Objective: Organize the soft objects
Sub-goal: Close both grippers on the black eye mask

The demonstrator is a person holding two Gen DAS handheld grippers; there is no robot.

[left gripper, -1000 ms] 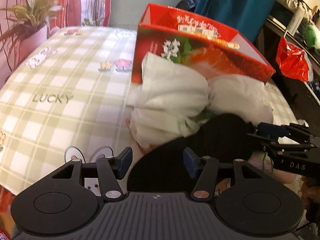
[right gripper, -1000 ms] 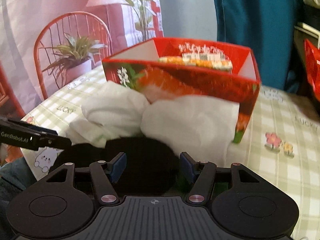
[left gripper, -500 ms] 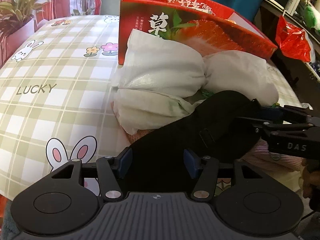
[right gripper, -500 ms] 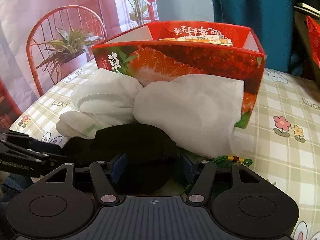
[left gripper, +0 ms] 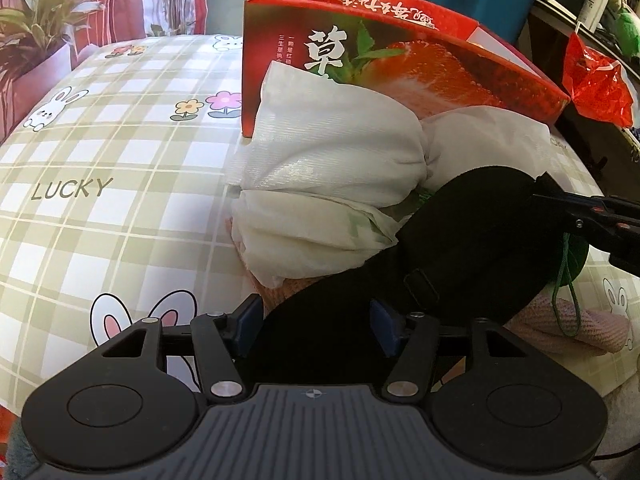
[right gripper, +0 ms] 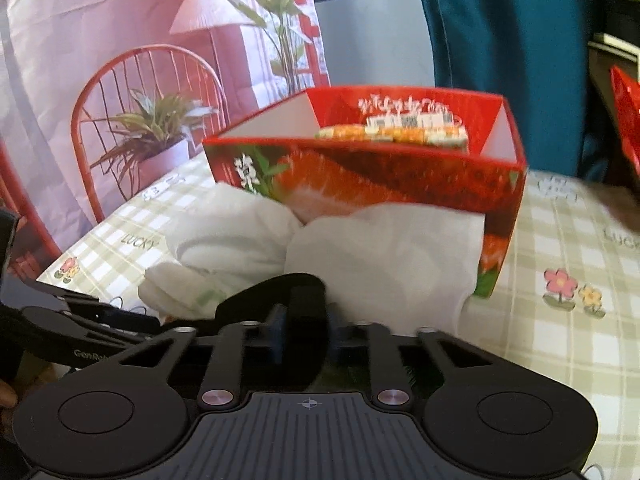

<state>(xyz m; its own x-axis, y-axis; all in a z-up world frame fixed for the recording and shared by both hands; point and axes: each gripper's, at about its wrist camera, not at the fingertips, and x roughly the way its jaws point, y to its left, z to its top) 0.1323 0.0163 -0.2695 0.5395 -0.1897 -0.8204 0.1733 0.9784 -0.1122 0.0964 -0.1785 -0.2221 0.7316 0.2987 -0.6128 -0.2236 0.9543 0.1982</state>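
A black soft eye mask (left gripper: 448, 256) lies across the pile in front of a red strawberry box (left gripper: 400, 60). My left gripper (left gripper: 316, 322) is open, its fingers on either side of the mask's near end. My right gripper (right gripper: 306, 332) is shut on the mask's other end (right gripper: 288, 296); its body shows at the right edge of the left wrist view (left gripper: 596, 220). White cloth bundles (left gripper: 328, 184) lean against the box (right gripper: 368, 184). A pink knit piece (left gripper: 572, 324) and a green cord (left gripper: 564, 296) lie under the mask.
The checked tablecloth (left gripper: 100, 184) with "LUCKY" print and rabbit prints spreads to the left. A red plastic bag (left gripper: 596, 84) hangs at the right. The box holds a printed packet (right gripper: 400, 132). A red chair and plant (right gripper: 148, 136) stand behind the table.
My right gripper has closed on the black mask and lifted that end. The left gripper has stayed open around the near end and drawn back slightly.
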